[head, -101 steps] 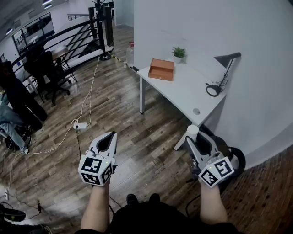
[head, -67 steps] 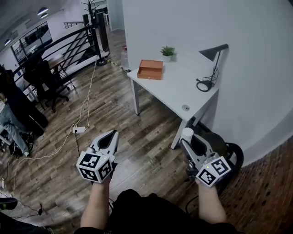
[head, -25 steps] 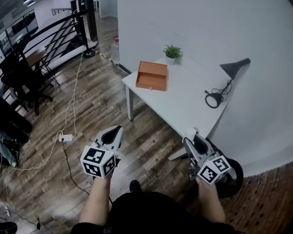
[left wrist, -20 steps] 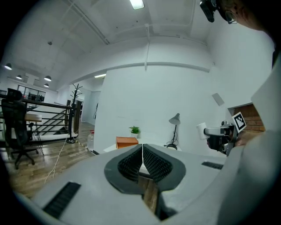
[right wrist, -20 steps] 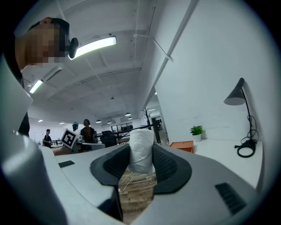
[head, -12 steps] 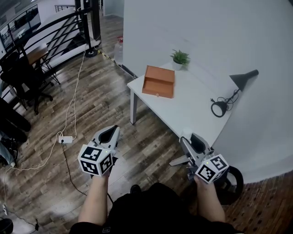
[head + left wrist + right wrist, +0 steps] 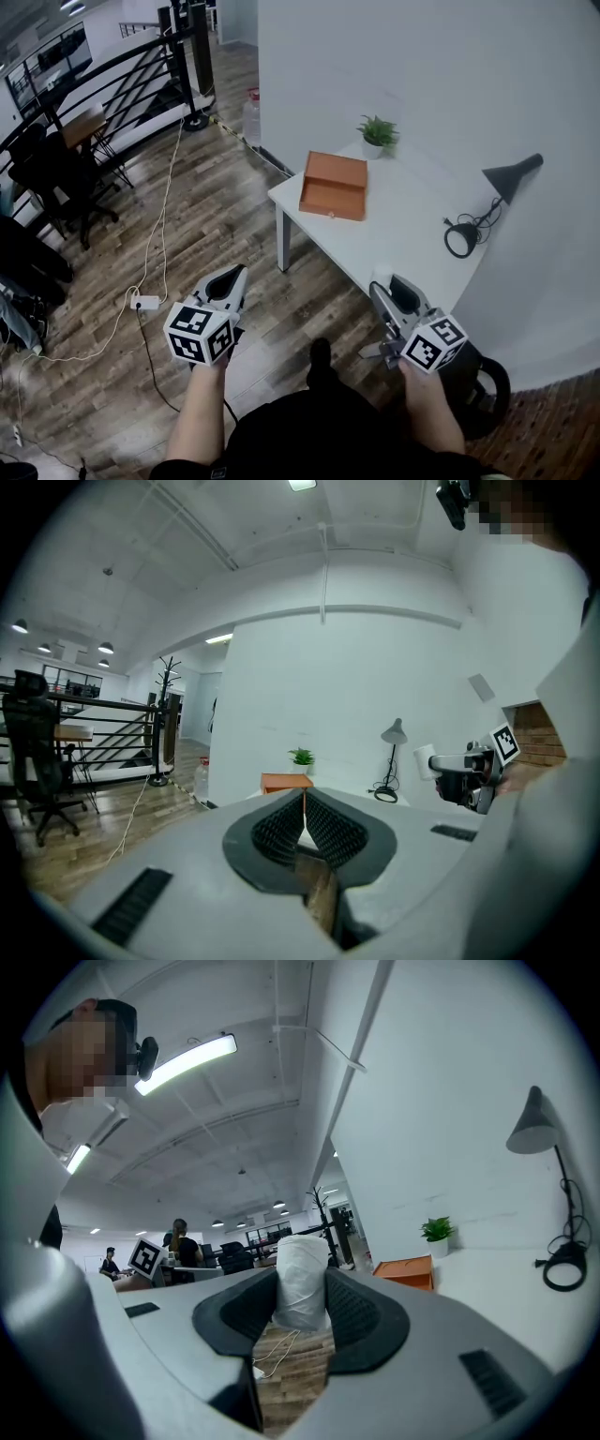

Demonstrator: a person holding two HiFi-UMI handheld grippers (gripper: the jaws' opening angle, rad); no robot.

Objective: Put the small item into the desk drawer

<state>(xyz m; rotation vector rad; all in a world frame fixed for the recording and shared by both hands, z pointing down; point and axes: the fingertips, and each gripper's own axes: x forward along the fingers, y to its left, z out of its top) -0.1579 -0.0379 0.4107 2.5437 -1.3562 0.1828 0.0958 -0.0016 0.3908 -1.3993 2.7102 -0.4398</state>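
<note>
White roll clamped in right gripper; left gripper closed, empty (free for the pull). Carry level to orange drawer, grip firm.

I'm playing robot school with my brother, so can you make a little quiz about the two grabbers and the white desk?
1. True or false: the orange drawer box sits on the floor.
2. What is clamped in the right gripper? A) a small white wrapped item B) a red ball C) a spoon
3. Fill the gap: the left gripper has its jaws ___, with nothing between them.

Key
1. False: it sits on the white desk.
2. A
3. shut
</note>
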